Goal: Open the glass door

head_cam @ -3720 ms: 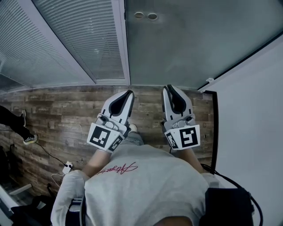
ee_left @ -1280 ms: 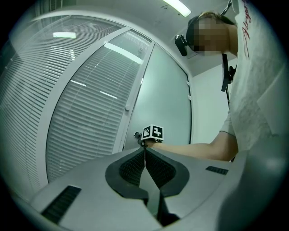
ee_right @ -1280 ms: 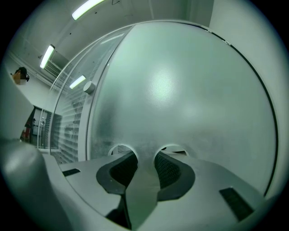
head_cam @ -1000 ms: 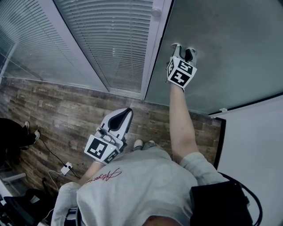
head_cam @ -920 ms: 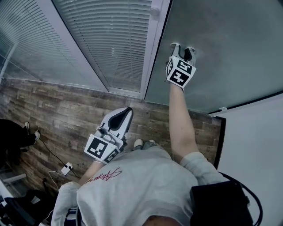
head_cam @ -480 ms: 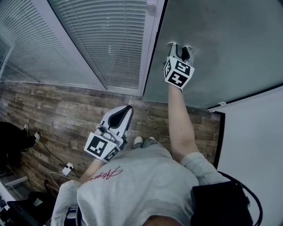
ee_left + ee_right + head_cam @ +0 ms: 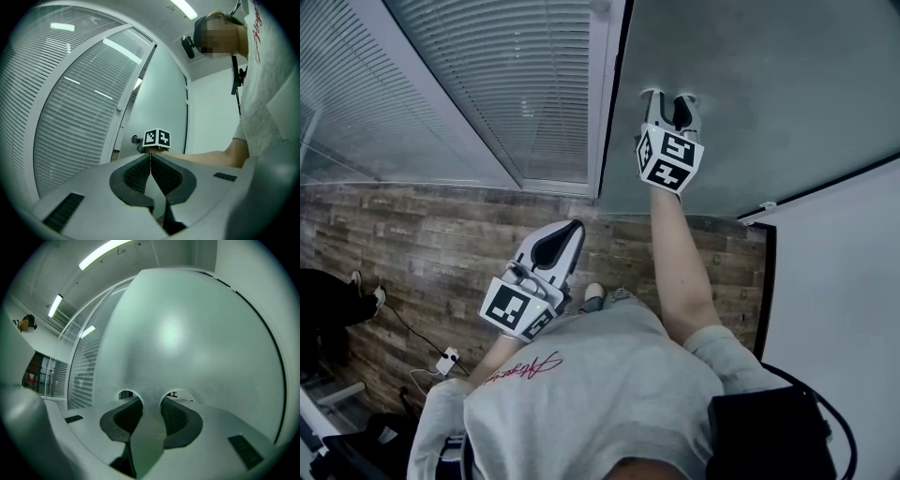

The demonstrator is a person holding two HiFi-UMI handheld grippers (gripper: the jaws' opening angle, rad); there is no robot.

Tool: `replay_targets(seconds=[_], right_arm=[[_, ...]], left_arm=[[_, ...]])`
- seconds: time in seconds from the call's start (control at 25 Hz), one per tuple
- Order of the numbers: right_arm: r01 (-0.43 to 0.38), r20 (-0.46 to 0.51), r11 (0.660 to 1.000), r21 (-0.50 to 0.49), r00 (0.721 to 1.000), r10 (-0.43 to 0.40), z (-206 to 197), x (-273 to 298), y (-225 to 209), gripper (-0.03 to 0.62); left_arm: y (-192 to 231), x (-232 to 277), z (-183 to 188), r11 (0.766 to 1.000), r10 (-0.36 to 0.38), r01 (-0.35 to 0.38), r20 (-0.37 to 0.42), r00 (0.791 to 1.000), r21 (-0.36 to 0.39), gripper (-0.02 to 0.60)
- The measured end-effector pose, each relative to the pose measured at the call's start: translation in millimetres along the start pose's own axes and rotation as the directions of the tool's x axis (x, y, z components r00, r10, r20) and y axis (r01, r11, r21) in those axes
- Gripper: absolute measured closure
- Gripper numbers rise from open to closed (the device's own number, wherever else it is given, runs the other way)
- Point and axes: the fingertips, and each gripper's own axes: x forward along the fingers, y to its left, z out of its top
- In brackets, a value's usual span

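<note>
The frosted glass door [image 7: 769, 84] fills the upper right of the head view, with a thin dark gap along its left edge. My right gripper [image 7: 668, 97] is stretched out on a straight arm, and its fingertips [image 7: 126, 398] rest against the glass. Its jaws stand apart with nothing between them, only the door [image 7: 187, 333] ahead. My left gripper [image 7: 572, 228] is shut and empty, held low near my body. In the left gripper view [image 7: 150, 157], the right gripper's marker cube [image 7: 157, 139] shows against the door beside a round knob [image 7: 136, 139].
A white frame post [image 7: 602, 103] and a glass panel with slatted blinds [image 7: 506, 84] stand left of the door. A white wall [image 7: 834, 281] runs along the right. The wood floor [image 7: 422, 244] carries a cable with a plug block [image 7: 445, 359] at the lower left.
Some seconds ago both grippers hung low by my body. Over the last second the right gripper has stayed on the glass and travelled on with the door. The left gripper has kept still.
</note>
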Motion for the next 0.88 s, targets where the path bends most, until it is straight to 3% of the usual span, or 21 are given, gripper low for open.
replay_targets(seconds=[0.48, 0.88], right_arm=[[-0.068, 0.022, 0.998, 0.005, 0.997, 0.067, 2.8, -44.4, 2.9, 0.465], [-0.146, 0.024, 0.989, 0.012, 0.989, 0.145, 5.6, -83.5, 6.5, 0.465]], left_arm=[[-32.0, 11.6, 3.6, 0.999, -0.038, 0.037, 0.016, 0.999, 0.036, 0.563], [-69.5, 9.4, 4.7, 0.999, 0.002, -0.004, 0.035, 0.999, 0.054, 0.563]])
